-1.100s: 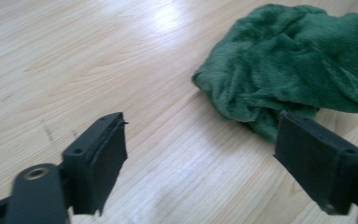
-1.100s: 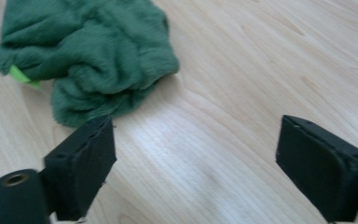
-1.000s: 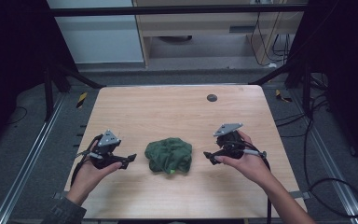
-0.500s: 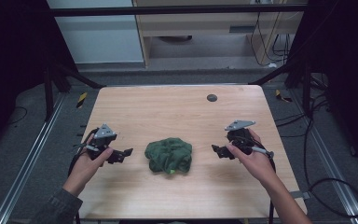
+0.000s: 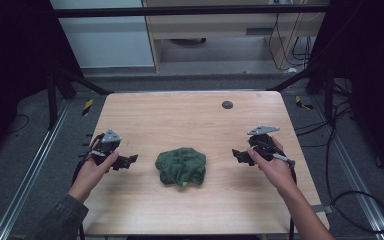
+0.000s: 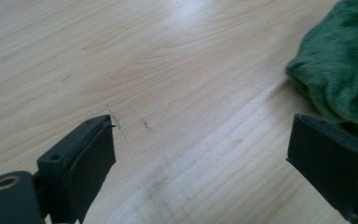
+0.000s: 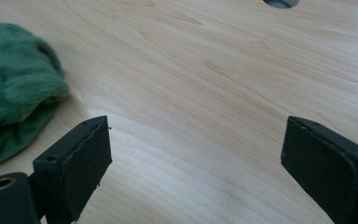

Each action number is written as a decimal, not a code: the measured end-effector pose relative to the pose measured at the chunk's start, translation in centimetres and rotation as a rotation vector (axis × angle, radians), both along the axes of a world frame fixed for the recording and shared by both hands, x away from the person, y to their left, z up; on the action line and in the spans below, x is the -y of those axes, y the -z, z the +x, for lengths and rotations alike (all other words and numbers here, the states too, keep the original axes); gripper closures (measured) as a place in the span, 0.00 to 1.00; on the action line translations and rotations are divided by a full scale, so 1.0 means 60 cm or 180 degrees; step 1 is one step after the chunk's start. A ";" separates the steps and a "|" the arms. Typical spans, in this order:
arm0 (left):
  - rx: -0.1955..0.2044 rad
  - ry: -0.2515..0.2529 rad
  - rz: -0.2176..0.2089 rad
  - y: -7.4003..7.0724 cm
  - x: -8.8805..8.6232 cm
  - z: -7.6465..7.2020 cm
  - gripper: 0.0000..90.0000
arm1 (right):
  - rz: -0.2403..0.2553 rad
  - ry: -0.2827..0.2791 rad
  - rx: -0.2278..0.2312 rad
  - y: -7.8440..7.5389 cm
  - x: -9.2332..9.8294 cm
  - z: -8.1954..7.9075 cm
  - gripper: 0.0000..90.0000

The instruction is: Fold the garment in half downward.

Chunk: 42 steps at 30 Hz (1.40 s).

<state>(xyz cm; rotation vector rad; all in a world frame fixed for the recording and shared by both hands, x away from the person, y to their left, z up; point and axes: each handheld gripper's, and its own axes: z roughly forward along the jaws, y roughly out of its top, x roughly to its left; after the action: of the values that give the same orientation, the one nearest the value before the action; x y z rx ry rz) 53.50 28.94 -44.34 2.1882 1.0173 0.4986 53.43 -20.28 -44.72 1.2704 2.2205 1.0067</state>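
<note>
A crumpled green cloth (image 5: 181, 166) lies on the wooden table (image 5: 180, 120), a little in front of its middle. My left gripper (image 5: 132, 159) hovers left of the cloth and points at it, apart from it. Its jaws have just been opening and stand open, with nothing between them. In the left gripper view (image 6: 200, 154) the cloth (image 6: 345, 60) sits beyond the right jaw. My right gripper (image 5: 236, 154) is right of the cloth, also open and empty. In the right gripper view (image 7: 196, 154) the cloth (image 7: 14, 79) lies off to the left.
A small dark round hole (image 5: 227, 104) sits in the tabletop at the back right, also at the top edge of the right gripper view (image 7: 279, 3). Metal rails and dark frame posts flank the table. Cables trail on the floor at the right.
Both hands have drawn apart from the cloth: the left gripper went left, the right gripper went right. The cloth has stayed in place.
</note>
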 end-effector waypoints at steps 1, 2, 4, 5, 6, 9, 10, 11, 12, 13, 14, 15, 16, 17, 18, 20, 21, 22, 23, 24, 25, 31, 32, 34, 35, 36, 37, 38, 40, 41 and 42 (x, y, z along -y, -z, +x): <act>0.0000 0.0000 0.0000 0.000 0.000 0.000 0.08 | 0.0000 0.0000 0.0000 0.000 0.000 0.000 0.10; -0.0011 -0.0015 0.0002 0.002 0.000 0.005 0.08 | 0.0002 0.0027 -0.0027 0.003 0.002 0.006 0.10; -0.0011 -0.0051 0.0020 0.005 0.001 0.018 0.08 | 0.0008 0.0110 -0.0085 0.012 0.010 0.024 0.10; -0.0011 -0.0051 0.0020 0.005 0.001 0.018 0.08 | 0.0020 0.0137 -0.0100 0.015 0.014 0.029 0.11; -0.0016 -0.0066 0.0051 0.008 0.001 0.027 0.08 | 0.0040 0.0179 -0.0137 0.018 0.017 0.034 0.11; -0.0029 -0.0079 0.0071 0.012 0.001 0.035 0.08 | 0.0021 0.0235 -0.0196 0.027 0.026 0.045 0.11; -0.0042 -0.0095 0.0092 0.017 0.002 0.040 0.08 | 0.0018 0.0262 -0.0228 0.032 0.029 0.049 0.11; -0.0048 -0.0101 0.0102 0.020 0.002 0.042 0.08 | 0.0009 0.0269 -0.0233 0.036 0.032 0.051 0.12; -0.0048 -0.0101 0.0102 0.020 0.002 0.042 0.08 | 0.0009 0.0269 -0.0233 0.036 0.032 0.051 0.12; -0.0047 -0.0110 0.0112 0.024 0.003 0.046 0.08 | 0.0004 0.0320 -0.0283 0.043 0.037 0.055 0.12; -0.0047 -0.0110 0.0112 0.024 0.003 0.046 0.08 | -0.0002 0.0341 -0.0308 0.047 0.039 0.057 0.12; -0.0041 -0.0109 0.0121 0.027 0.004 0.050 0.08 | 0.0004 0.0353 -0.0339 0.051 0.040 0.058 0.12; -0.0039 -0.0110 0.0116 0.029 0.005 0.051 0.08 | -0.0027 0.0369 -0.0344 0.055 0.042 0.059 0.12; -0.0036 -0.0111 0.0114 0.031 0.005 0.053 0.08 | -0.0034 0.0387 -0.0367 0.059 0.044 0.061 0.12; -0.0033 -0.0119 0.0125 0.033 0.005 0.055 0.08 | -0.0032 0.0412 -0.0389 0.062 0.045 0.062 0.12; -0.0035 -0.0128 0.0120 0.036 0.005 0.057 0.08 | -0.0024 0.0437 -0.0401 0.066 0.048 0.063 0.13; -0.0026 -0.0144 0.0125 0.040 0.005 0.060 0.08 | -0.0013 0.0489 -0.0401 0.070 0.051 0.064 0.13; -0.0037 -0.0154 0.0105 0.043 0.005 0.062 0.08 | -0.0018 0.0498 -0.0414 0.071 0.052 0.065 0.13; -0.0038 -0.0155 0.0109 0.045 0.004 0.064 0.08 | -0.0014 0.0507 -0.0424 0.073 0.053 0.066 0.13; -0.0041 -0.0164 0.0106 0.047 0.004 0.065 0.08 | -0.0005 0.0525 -0.0423 0.074 0.054 0.067 0.13; -0.0041 -0.0176 0.0094 0.049 0.005 0.065 0.08 | 0.0008 0.0544 -0.0420 0.075 0.055 0.068 0.13; -0.0058 -0.0174 0.0088 0.063 0.009 0.069 0.07 | 0.0037 0.0602 -0.0390 0.081 0.059 0.074 0.13; -0.0066 -0.0180 0.0085 0.066 0.009 0.069 0.07 | 0.0039 0.0616 -0.0394 0.082 0.059 0.075 0.13; -0.0089 -0.0184 0.0064 0.075 0.011 0.071 0.07 | 0.0044 0.0654 -0.0370 0.087 0.060 0.077 0.12; -0.0089 -0.0184 0.0064 0.075 0.011 0.071 0.07 | 0.0055 0.0672 -0.0364 0.088 0.059 0.078 0.12; -0.0097 -0.0186 0.0064 0.081 0.013 0.071 0.07 | 0.0064 0.0682 -0.0354 0.088 0.060 0.079 0.12; -0.0110 -0.0186 0.0067 0.084 0.014 0.070 0.07 | 0.0076 0.0702 -0.0347 0.089 0.059 0.079 0.12; -0.0110 -0.0186 0.0067 0.084 0.014 0.070 0.07 | 0.0076 0.0702 -0.0347 0.089 0.059 0.079 0.12; -0.0133 -0.0208 0.0061 0.092 0.014 0.070 0.07 | 0.0031 0.0719 -0.0274 0.092 0.057 0.079 0.11; -0.0150 -0.0243 -0.0031 0.098 0.013 0.069 0.05 | 0.0051 0.0740 -0.0253 0.094 0.054 0.079 0.08; -0.0150 -0.0243 -0.0031 0.098 0.013 0.069 0.04 | 0.0051 0.0740 -0.0253 0.094 0.054 0.079 0.08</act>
<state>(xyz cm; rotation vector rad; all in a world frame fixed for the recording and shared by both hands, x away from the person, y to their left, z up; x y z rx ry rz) 57.61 28.19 -50.23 2.1681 1.1296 0.4776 58.18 -23.50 -50.39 1.5583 2.0643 0.9005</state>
